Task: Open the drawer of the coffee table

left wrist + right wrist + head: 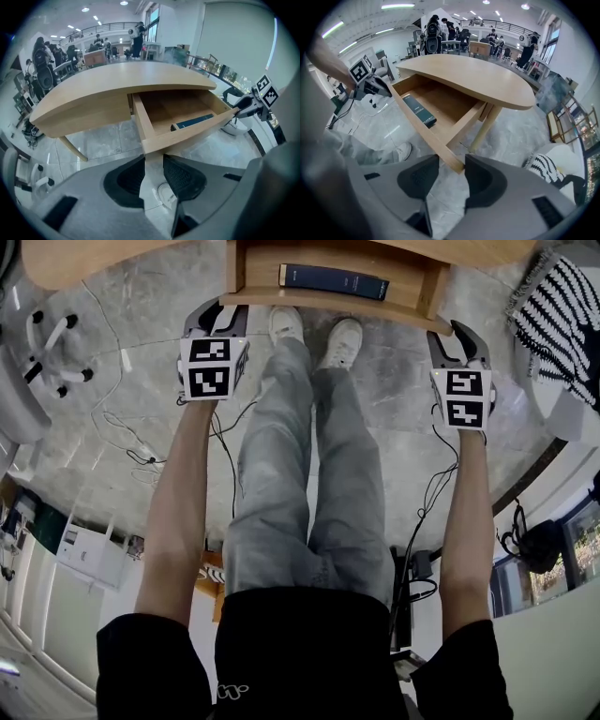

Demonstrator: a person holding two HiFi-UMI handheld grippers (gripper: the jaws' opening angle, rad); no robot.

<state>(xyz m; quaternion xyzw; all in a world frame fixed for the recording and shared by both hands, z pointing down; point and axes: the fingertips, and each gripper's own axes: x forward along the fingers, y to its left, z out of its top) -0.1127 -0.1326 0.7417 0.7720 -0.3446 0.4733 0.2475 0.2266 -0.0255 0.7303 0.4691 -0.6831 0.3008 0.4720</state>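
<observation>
The drawer sticks out from under the bench top. Its front faces the near side and its long axis runs left to right. A dark book lies inside along that axis. The left gripper has its jaws clamped on the front's left corner, and the right gripper has its jaws clamped on the right corner.

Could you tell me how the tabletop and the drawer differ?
The wooden tabletop is rounded and bare; the wooden drawer, pulled out beneath it, is straight-sided and holds a dark blue book. The tabletop is a flat slab, the drawer a walled box. Both are the same pale wood.
</observation>
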